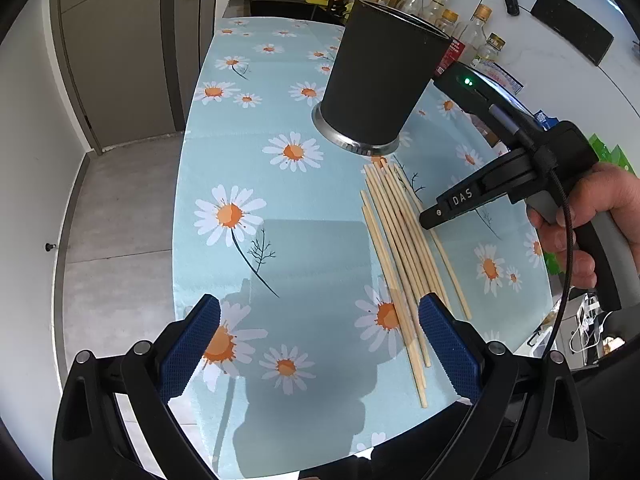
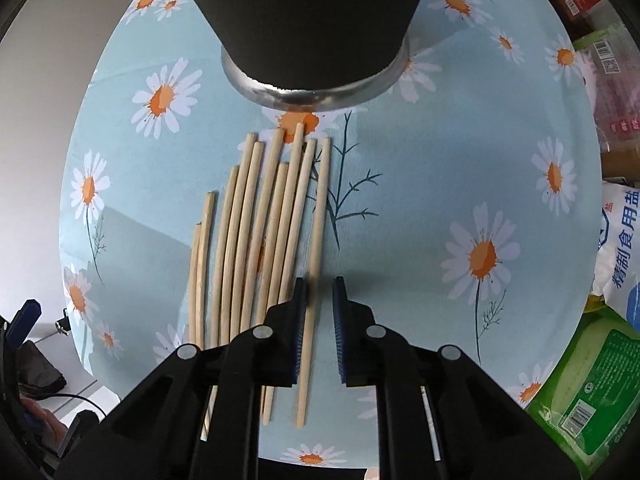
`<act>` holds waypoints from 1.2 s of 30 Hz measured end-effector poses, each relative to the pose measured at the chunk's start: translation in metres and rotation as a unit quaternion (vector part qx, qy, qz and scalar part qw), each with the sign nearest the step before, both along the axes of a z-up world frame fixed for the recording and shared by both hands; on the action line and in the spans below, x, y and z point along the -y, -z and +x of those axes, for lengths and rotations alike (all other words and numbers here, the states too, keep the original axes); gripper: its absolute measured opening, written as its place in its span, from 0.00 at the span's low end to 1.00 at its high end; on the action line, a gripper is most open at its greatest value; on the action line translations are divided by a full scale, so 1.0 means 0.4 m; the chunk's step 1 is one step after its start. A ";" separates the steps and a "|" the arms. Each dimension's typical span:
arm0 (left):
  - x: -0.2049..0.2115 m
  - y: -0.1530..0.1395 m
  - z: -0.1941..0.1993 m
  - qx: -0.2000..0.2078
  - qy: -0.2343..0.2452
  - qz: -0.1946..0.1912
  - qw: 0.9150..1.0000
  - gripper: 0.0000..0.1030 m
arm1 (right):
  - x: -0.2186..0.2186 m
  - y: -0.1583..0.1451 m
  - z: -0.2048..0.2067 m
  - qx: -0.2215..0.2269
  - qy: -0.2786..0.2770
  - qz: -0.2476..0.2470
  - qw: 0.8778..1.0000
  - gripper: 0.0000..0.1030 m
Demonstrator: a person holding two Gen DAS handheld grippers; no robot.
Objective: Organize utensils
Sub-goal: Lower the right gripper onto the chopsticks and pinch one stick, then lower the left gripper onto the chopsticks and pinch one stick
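Several pale wooden chopsticks [image 1: 404,256] lie side by side on the daisy-print tablecloth [image 1: 280,208], just in front of a black utensil holder [image 1: 384,76] with a steel base. In the right wrist view the chopsticks [image 2: 256,240] point toward the holder [image 2: 308,20]. My right gripper [image 2: 320,292] is low over the cloth, its jaws partly open around the rightmost chopstick [image 2: 318,216], which lies between the pads without being clamped. It also shows in the left wrist view [image 1: 432,216]. My left gripper [image 1: 320,320] is wide open and empty, hovering left of the chopsticks' near ends.
Bottles and jars [image 1: 440,4] stand behind the holder. Food packages, including a salt bag [image 2: 620,248] and a green pack [image 2: 592,392], crowd the table's right side. The table's left edge [image 1: 188,184] drops to a grey floor.
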State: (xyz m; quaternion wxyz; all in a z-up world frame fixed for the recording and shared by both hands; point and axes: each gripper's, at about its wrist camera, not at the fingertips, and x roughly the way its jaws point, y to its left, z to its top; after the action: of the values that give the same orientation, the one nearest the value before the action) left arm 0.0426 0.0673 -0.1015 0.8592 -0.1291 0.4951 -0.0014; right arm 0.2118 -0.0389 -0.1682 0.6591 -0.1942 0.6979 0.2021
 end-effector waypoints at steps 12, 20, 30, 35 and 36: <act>0.012 -0.004 0.024 -0.014 0.009 0.000 1.000 0.94 | 0.063 -0.006 0.020 -0.010 0.030 0.041 0.999 0.05; 0.023 -0.003 0.068 -0.024 -0.012 -0.038 0.999 0.93 | 0.162 -0.072 0.052 -0.024 0.043 0.123 0.991 0.05; 0.079 0.071 0.145 -0.082 0.012 -0.040 0.996 0.53 | 0.238 -0.160 0.039 -0.032 0.029 0.212 0.976 0.05; 0.095 0.092 0.167 -0.089 0.005 -0.037 0.995 0.47 | 0.266 -0.193 0.034 -0.030 0.014 0.233 0.972 0.05; 0.099 0.099 0.173 -0.093 0.003 -0.034 0.995 0.44 | 0.269 -0.193 0.034 -0.033 0.009 0.238 0.971 0.05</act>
State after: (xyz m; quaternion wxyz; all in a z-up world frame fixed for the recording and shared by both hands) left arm 0.1118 0.0278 -0.1409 0.8045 -0.1565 0.5730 -0.0087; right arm 0.2255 -0.1464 -0.0910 0.6646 -0.0186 0.6529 0.3628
